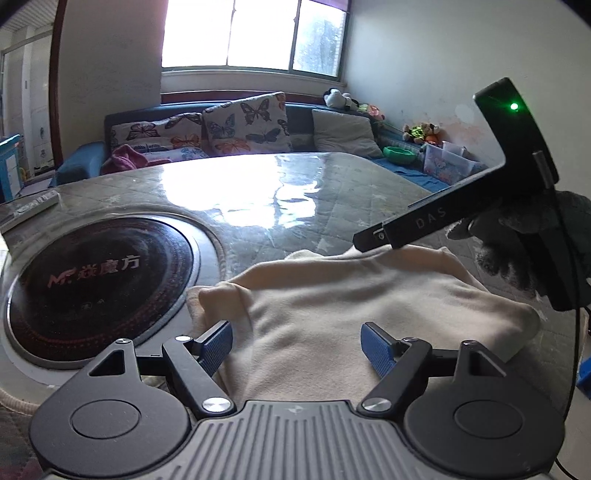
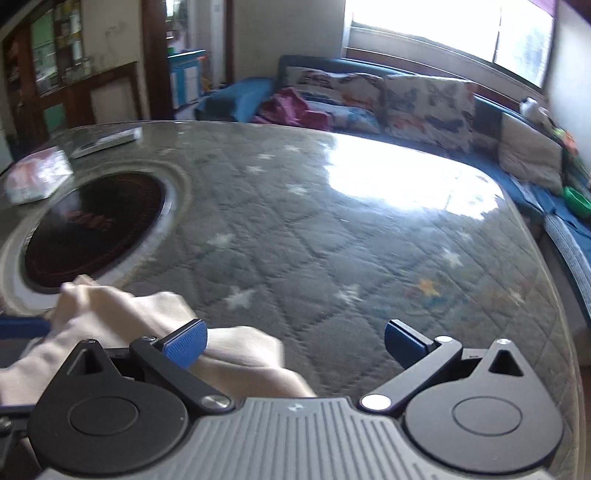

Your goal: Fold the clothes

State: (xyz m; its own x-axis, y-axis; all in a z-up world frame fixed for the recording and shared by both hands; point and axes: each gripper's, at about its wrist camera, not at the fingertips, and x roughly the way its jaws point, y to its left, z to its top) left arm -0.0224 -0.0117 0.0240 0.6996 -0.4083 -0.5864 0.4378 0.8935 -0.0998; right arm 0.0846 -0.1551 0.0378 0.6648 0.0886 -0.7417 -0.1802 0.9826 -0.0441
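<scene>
The left gripper [image 1: 296, 345] is seen with its blue-padded jaws spread wide and released above a cream, soft-knit folded garment [image 1: 351, 306], which nothing grips. The garment lies on the grey quilted, star-printed table under a glossy clear cover [image 1: 295, 199], its long axis running from about 8 o'clock to 2 o'clock in the left wrist view. At 9 o'clock of it a round black cooktop with red lettering [image 1: 99, 280] is set into the table. The right gripper [image 2: 295, 343] is likewise held open, empty, over bare tabletop, the garment at its 8 o'clock. Farther off, at 12 o'clock, a blue sofa with butterfly-print cushions [image 1: 243, 122] stands below a bright window [image 1: 255, 33].
</scene>
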